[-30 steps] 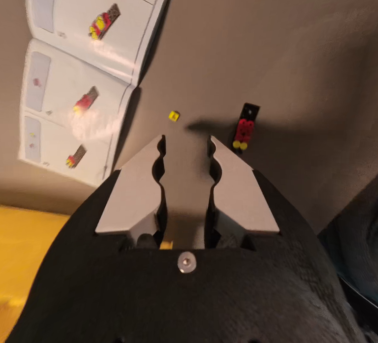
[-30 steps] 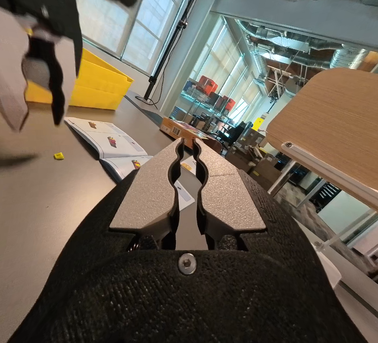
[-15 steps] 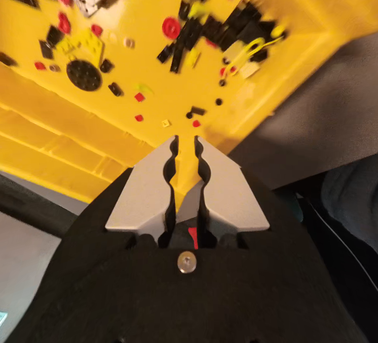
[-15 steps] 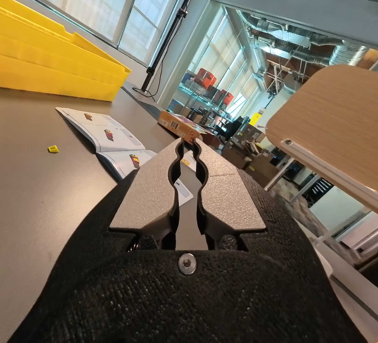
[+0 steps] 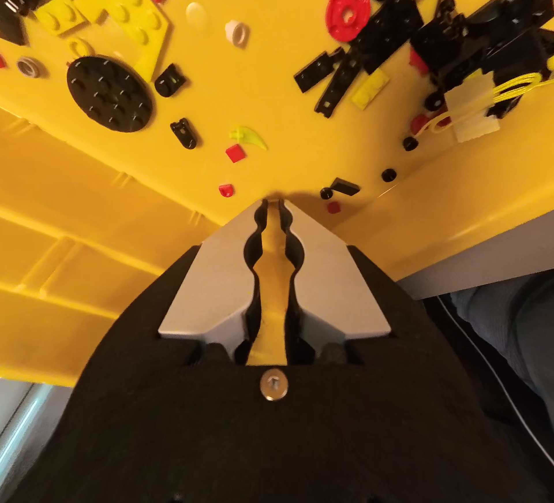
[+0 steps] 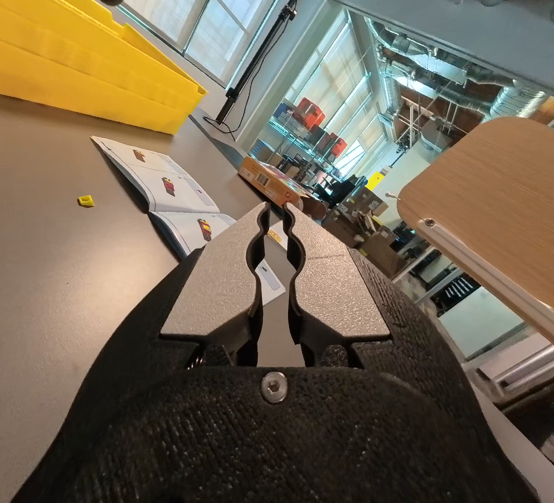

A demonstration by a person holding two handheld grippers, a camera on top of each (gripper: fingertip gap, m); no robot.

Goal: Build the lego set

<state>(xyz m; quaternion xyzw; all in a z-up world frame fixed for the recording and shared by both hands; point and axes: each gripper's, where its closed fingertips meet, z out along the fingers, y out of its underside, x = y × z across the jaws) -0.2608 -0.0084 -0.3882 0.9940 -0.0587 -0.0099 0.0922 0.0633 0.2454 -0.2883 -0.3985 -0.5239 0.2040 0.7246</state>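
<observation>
Yellow plastic fills most of our left wrist view: we look down into a yellow bin [image 5: 269, 38] whose floor is strewn with loose lego pieces. Our left gripper [image 5: 272, 203] reaches down to the near edge of the bin floor, and its grey fingers [image 5: 221, 272] stand close together with a narrow gap. A small pale piece [image 5: 273, 201] sits right at the tips; we cannot tell whether they clamp it. Just left of the tips lies a small red rounded piece [image 5: 225, 190], and just right a small red tile [image 5: 333, 207] and a black hinge-like piece [image 5: 340, 187]. Farther in we see a black round studded plate [image 5: 110, 93] at the left, a yellow-green angled plate [image 5: 132, 17] beyond it, a red round dish [image 5: 347, 17] at the far right, and a heap of black parts [image 5: 449, 32] beside that.

From the right wrist view we look low across a dark grey table [image 6: 60, 263] toward tall windows and shelving. Our right gripper [image 6: 277, 206] hovers over the table with nothing between its fingers, which stand slightly apart. An open instruction booklet [image 6: 168, 185] lies ahead, with a tiny yellow lego piece [image 6: 86, 200] alone to its left. The yellow bin [image 6: 90, 80] stands at the far left, and an orange lego box [image 6: 269, 182] lies beyond the booklet. A light wooden tabletop [image 6: 485, 203] juts in at the right.
</observation>
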